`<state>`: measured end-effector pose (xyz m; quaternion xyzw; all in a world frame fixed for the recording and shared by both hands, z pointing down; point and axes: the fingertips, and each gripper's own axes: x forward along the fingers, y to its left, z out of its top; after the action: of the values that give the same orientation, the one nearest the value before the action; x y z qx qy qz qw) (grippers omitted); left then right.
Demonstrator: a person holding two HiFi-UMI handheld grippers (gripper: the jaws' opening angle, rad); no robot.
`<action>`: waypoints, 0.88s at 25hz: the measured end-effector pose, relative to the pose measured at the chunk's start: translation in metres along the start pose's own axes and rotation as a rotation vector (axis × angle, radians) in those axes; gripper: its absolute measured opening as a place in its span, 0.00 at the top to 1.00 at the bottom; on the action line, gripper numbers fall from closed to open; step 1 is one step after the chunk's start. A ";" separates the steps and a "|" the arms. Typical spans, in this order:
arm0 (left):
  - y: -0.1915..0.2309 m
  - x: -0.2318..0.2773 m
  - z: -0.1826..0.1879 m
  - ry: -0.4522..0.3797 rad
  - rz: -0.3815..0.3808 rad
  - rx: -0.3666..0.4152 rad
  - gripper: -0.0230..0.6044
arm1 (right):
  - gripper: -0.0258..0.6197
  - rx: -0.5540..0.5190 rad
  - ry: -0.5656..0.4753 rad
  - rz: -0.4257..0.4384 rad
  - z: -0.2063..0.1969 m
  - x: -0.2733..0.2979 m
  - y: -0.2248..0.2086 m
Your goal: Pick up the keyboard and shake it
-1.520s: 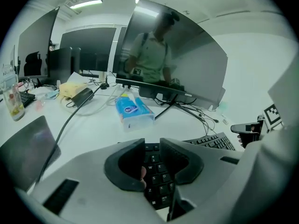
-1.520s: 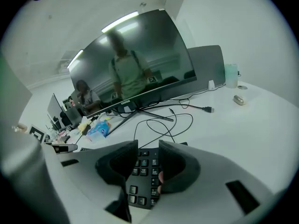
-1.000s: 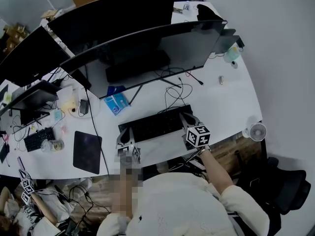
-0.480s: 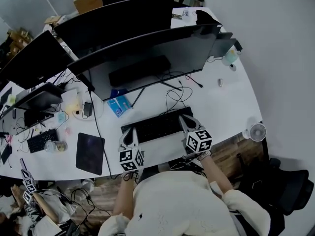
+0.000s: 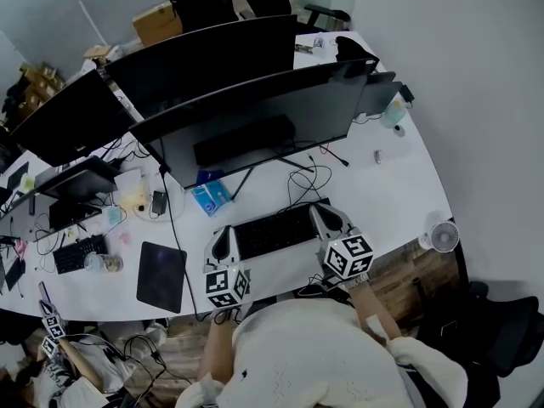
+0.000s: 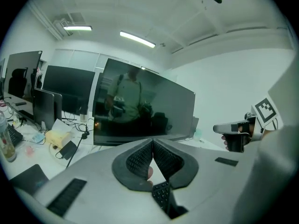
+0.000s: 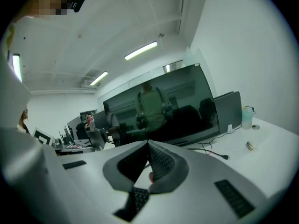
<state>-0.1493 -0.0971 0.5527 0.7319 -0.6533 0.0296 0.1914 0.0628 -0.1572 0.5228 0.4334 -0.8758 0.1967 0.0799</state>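
Note:
A black keyboard (image 5: 276,229) lies crosswise near the front edge of the white desk (image 5: 399,185), in front of a big curved monitor (image 5: 255,117). My left gripper (image 5: 223,236) is shut on its left end and my right gripper (image 5: 323,213) on its right end. In the left gripper view the jaws meet at the tips, with keyboard keys (image 6: 161,194) showing low between them. The right gripper view likewise shows meeting jaws with the keyboard (image 7: 138,198) down in the gap. Both gripper cameras point up toward the monitor and ceiling. I cannot tell whether the keyboard touches the desk.
A black mouse pad (image 5: 161,276) lies left of the left gripper and a blue packet (image 5: 211,197) sits behind the keyboard. Loose cables (image 5: 306,172) trail under the monitor. A small fan (image 5: 443,236) stands at the desk's right edge. More monitors and clutter fill the left.
The keyboard and both grippers sit slightly lower in the head view, nearer the person. The head camera has shifted, showing more of the room's far end. Both grips are unchanged.

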 end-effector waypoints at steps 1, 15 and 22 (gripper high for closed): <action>-0.001 -0.002 0.008 -0.015 0.000 0.005 0.94 | 0.96 -0.004 -0.011 0.002 0.007 -0.002 0.003; -0.016 -0.039 0.103 -0.201 0.001 0.073 0.94 | 0.96 -0.091 -0.134 0.054 0.084 -0.031 0.046; -0.014 -0.050 0.117 -0.232 0.030 0.080 0.94 | 0.96 -0.102 -0.194 0.088 0.110 -0.036 0.060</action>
<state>-0.1669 -0.0864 0.4267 0.7277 -0.6801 -0.0266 0.0848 0.0402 -0.1437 0.3951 0.4067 -0.9066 0.1121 0.0080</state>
